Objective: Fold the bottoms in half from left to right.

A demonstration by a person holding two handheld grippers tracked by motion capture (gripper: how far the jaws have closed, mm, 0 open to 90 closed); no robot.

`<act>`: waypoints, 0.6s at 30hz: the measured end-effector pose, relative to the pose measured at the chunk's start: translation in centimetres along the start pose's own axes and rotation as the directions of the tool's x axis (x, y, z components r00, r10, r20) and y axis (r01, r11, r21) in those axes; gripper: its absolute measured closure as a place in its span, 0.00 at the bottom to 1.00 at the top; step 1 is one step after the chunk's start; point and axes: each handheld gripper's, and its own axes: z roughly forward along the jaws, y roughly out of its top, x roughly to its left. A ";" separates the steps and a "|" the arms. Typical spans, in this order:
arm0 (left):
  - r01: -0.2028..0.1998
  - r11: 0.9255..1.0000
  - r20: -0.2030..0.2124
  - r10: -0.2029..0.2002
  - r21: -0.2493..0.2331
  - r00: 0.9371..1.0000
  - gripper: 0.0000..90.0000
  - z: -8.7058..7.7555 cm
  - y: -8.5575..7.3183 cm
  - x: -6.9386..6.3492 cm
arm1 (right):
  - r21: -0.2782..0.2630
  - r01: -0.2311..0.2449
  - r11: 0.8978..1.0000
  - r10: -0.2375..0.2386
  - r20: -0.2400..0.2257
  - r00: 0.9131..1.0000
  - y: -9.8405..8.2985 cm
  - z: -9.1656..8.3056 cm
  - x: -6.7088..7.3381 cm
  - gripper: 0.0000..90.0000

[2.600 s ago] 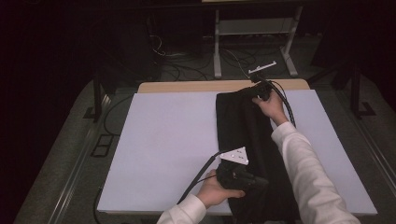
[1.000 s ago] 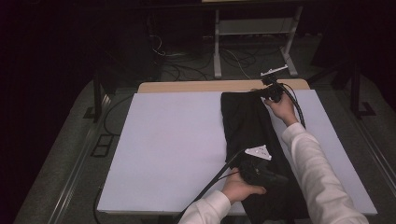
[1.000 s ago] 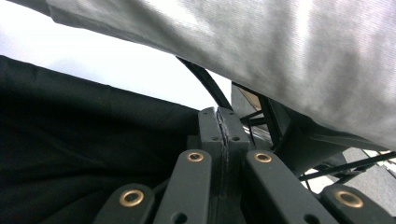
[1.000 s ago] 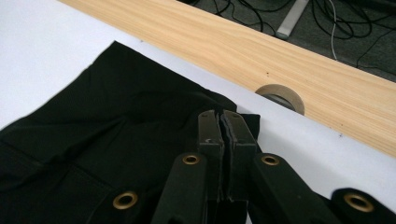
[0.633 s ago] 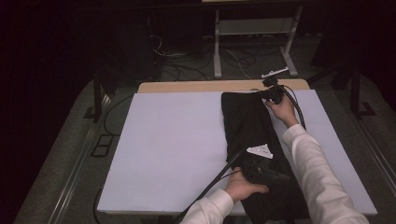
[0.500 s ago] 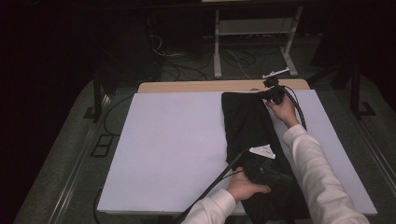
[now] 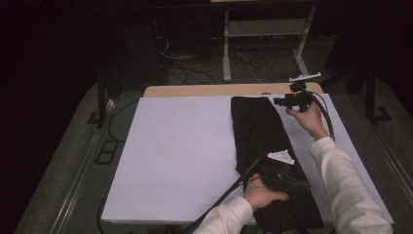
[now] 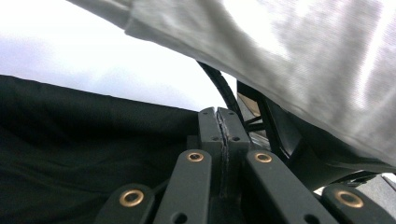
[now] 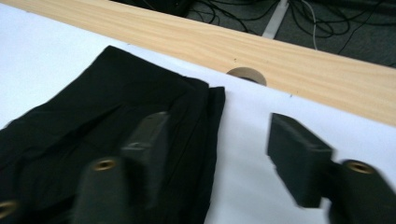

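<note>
white sleeves (image 7: 341, 180), black brass-riveted tools (image 8: 223, 135)

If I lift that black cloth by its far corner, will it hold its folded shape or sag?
Likely sag: the black cloth lies flat in soft creases, so it looks limp. Probably light. The layered edges at its far corner may peel apart if only one is pinched. The right gripper stands open there, holding nothing.

Closed gripper (image 8: 223, 122) over black cloth (image 8: 70, 154)

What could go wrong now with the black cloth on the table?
The right claw has just opened and stands beside the far corner of the black cloth, so the fold there may slip loose. The left claw is shut at the near end; pulling could drag the cloth askew.
</note>
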 end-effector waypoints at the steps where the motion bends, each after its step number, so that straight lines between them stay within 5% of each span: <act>1: 0.004 1.000 -0.005 -0.004 0.008 1.000 0.99 0.2 0.0 -0.1 | 0.000 -0.010 1.000 0.010 -0.006 1.000 0.0 -0.3 0.1 0.28; 4: 0.016 1.000 -0.011 -0.016 0.021 1.000 0.99 0.6 0.1 -0.2 | -0.018 -0.032 0.999 0.031 -0.017 0.999 -0.1 -1.1 0.6 0.17; 11: 0.038 0.996 -0.022 -0.036 0.078 0.999 0.98 2.4 0.3 -0.3 | -0.017 -0.001 1.000 0.000 -0.044 0.999 -0.2 -2.3 2.1 0.14; 13: 0.033 0.996 0.002 -0.033 0.083 0.999 0.96 2.6 0.3 -0.3 | -0.022 0.000 1.000 -0.002 -0.061 0.998 -0.2 -2.6 2.2 0.11; 18: 0.043 0.997 0.028 -0.044 0.060 0.999 0.71 2.5 0.4 -0.5 | -0.017 0.012 1.000 -0.014 -0.080 0.997 -0.2 -3.2 2.1 0.02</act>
